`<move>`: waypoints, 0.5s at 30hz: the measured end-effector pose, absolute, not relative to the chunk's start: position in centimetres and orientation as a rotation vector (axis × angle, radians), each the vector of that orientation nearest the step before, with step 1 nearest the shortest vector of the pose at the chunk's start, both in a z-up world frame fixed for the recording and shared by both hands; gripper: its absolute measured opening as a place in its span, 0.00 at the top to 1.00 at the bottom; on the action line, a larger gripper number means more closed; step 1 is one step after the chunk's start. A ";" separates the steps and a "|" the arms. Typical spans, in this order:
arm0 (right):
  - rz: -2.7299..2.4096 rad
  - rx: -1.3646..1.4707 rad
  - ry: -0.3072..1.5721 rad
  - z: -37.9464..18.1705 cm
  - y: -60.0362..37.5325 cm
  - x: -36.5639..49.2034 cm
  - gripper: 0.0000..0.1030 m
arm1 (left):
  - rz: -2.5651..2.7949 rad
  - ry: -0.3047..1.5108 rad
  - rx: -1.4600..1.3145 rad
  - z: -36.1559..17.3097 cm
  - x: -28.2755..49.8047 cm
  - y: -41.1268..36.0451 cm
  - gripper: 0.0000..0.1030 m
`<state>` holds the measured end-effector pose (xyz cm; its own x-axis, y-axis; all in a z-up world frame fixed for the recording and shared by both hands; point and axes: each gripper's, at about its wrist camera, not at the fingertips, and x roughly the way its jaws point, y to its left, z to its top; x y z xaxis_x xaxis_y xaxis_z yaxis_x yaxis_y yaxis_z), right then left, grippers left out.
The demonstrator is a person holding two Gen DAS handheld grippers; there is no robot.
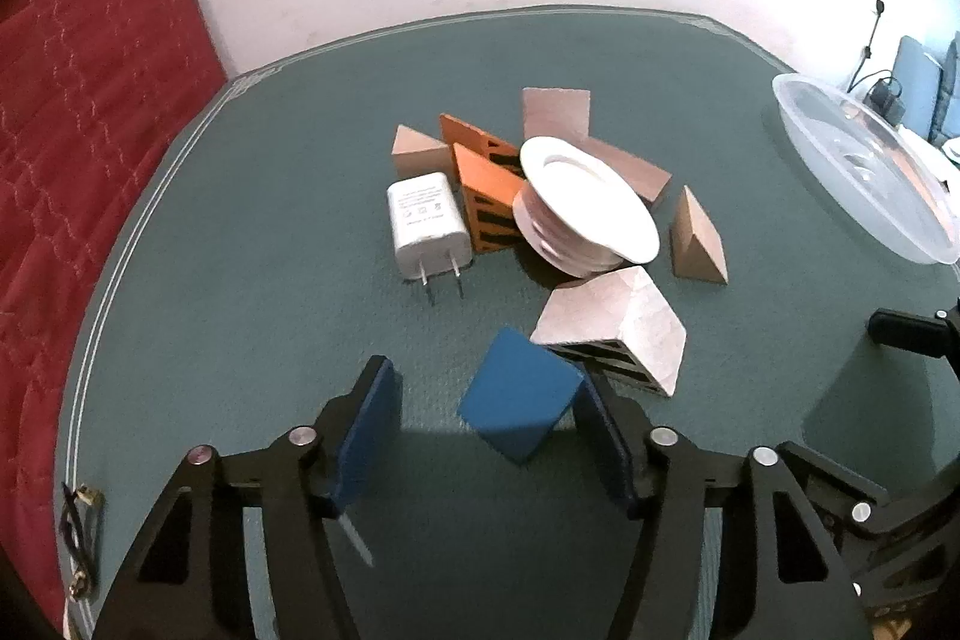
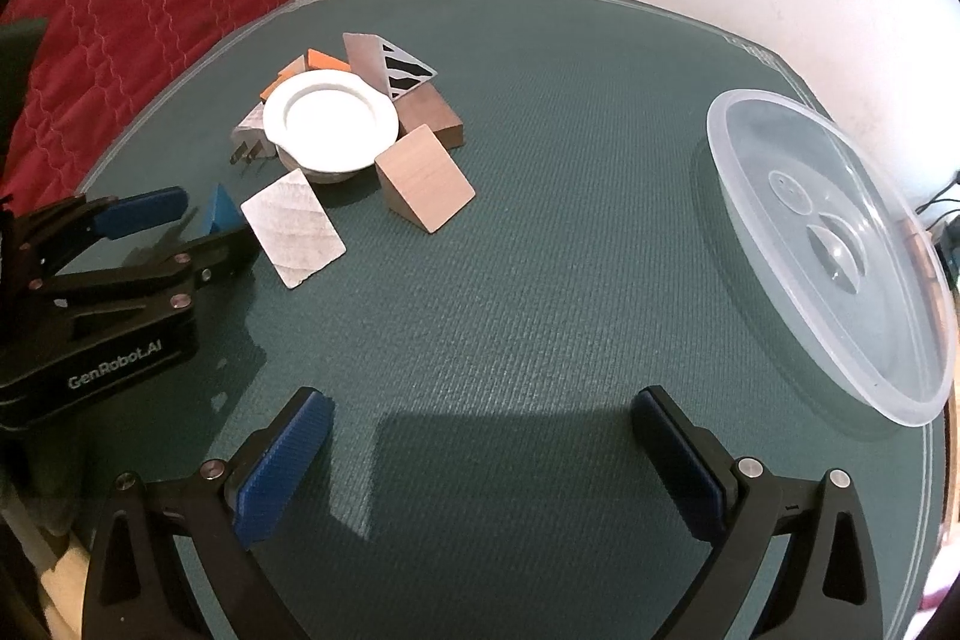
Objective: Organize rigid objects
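A blue block (image 1: 517, 409) lies on the green table between the fingers of my open left gripper (image 1: 489, 424), close to the right finger; whether it touches is unclear. Behind it lie a pale striped wedge (image 1: 612, 334), a white charger plug (image 1: 427, 226), orange striped wedges (image 1: 486, 196), a white dish (image 1: 585, 208) and several wooden wedges (image 1: 696, 238). The right wrist view shows the left gripper (image 2: 198, 220) around the blue block (image 2: 221, 214), next to the pale wedge (image 2: 294, 235). My right gripper (image 2: 480, 436) is open and empty over bare table.
A clear plastic bowl (image 2: 840, 256) stands at the table's right edge, also in the left wrist view (image 1: 864, 172). A red quilt (image 1: 78, 130) lies to the left beyond the table rim. A white wall is behind. A small cable (image 1: 78, 520) hangs at the left rim.
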<state>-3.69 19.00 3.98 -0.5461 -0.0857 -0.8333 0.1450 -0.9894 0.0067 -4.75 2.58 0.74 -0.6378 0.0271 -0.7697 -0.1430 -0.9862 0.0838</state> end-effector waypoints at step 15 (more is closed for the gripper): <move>-2.644 1.430 0.092 4.2 19.1 -4.0 0.01 | 2.773 0.138 -1.155 2.2 -3.0 2.8 0.65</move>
